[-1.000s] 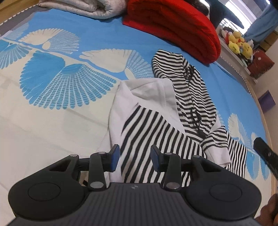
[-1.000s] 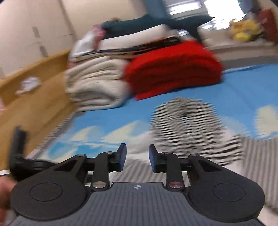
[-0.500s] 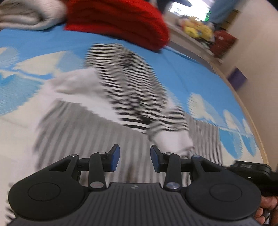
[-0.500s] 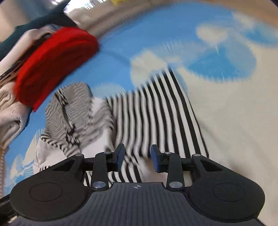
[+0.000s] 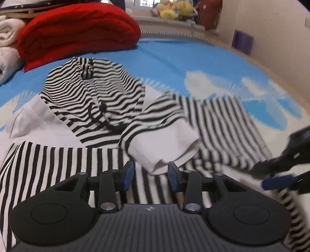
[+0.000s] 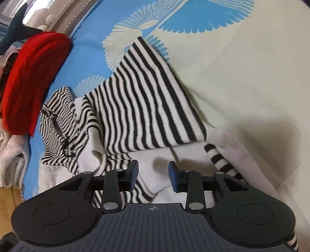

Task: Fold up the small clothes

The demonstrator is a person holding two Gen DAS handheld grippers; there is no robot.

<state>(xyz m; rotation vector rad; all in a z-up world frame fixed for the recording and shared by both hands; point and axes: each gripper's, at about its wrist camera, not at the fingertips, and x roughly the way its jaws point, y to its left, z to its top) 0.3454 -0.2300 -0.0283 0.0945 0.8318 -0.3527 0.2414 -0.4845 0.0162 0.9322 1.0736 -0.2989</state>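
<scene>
A black-and-white striped hooded top [image 5: 93, 100] lies spread on the bed, its hood toward the red blanket. A striped sleeve with a white cuff [image 5: 164, 147] is folded across the body. My left gripper [image 5: 150, 174] is open and empty, low over the body, just short of the cuff. My right gripper [image 6: 153, 175] is open and empty above the white lower edge of the top [image 6: 139, 108]; it also shows at the right edge of the left wrist view [image 5: 281, 174]. A second striped cuff [image 6: 219, 159] lies just right of it.
The bed cover [image 6: 242, 67] is cream with blue fan prints. A folded red blanket [image 5: 77, 29] and cream bedding [image 5: 7, 58] lie beyond the hood. Plush toys [image 5: 174, 9] sit on a ledge past the bed. A purple box [image 5: 243, 41] stands by the wall.
Both grippers have swung round and come down close over the top. The left now faces the white cuff; the right now looks down on the hem. Both have stayed open.
</scene>
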